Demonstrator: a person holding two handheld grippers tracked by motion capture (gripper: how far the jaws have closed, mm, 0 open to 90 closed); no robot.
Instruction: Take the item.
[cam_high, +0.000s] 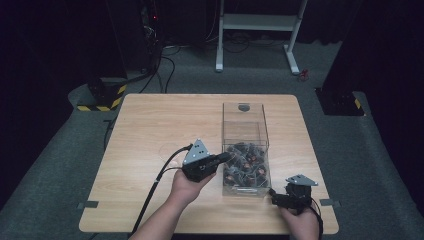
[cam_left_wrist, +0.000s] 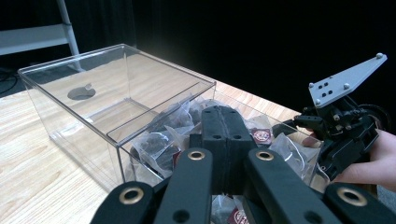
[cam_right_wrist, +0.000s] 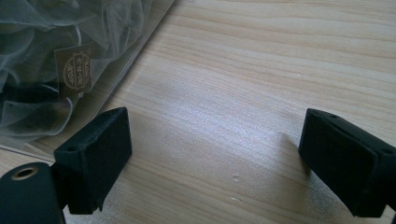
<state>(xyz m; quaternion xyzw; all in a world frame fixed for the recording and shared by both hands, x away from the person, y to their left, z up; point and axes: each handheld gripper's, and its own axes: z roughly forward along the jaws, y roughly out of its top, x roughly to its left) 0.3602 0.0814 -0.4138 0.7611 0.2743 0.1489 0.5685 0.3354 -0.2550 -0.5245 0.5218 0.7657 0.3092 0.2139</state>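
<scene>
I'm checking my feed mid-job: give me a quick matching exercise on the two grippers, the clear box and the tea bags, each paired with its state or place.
Things:
1. left gripper
2. right gripper
3. clear box
4. tea bags

States or places:
A. jaws wide apart over bare table wood, beside the box
B. piled in the near, uncovered end of the box
C. jaws pressed together above the bags
D. lid slid toward the far end, covering the bagless part

Pairs: 1-C, 2-A, 3-D, 4-B
</scene>
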